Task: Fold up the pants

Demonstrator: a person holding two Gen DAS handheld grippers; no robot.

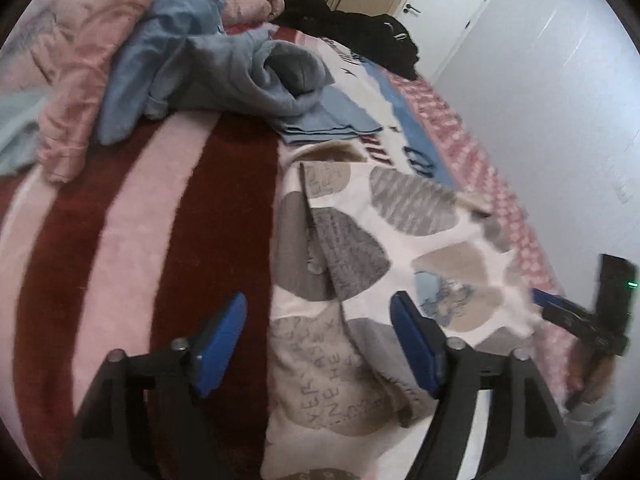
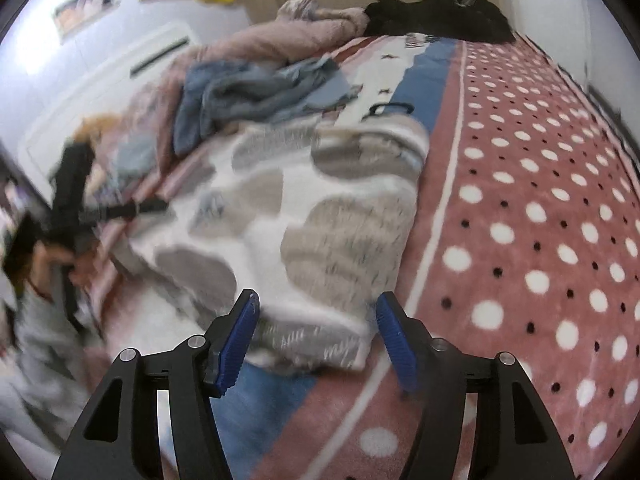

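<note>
The pants (image 1: 384, 248) are white fleece with grey and beige heart patches, lying folded on the bed. In the right wrist view the pants (image 2: 320, 220) are blurred and lie ahead of the fingers. My left gripper (image 1: 320, 340) is open and empty, just above the near end of the pants. My right gripper (image 2: 318, 332) is open and empty, its blue pads either side of the pants' near edge. The right gripper (image 1: 560, 308) also shows at the far right of the left wrist view. The left gripper (image 2: 120, 210) shows at the left of the right wrist view.
The bed has a red and pink striped blanket (image 1: 132, 248) and a pink polka-dot cover (image 2: 540, 220). A pile of blue clothes (image 1: 208, 68), pink clothes (image 1: 76, 80) and a black garment (image 1: 356, 32) lie at the far end. A white wall (image 1: 560, 100) borders the bed.
</note>
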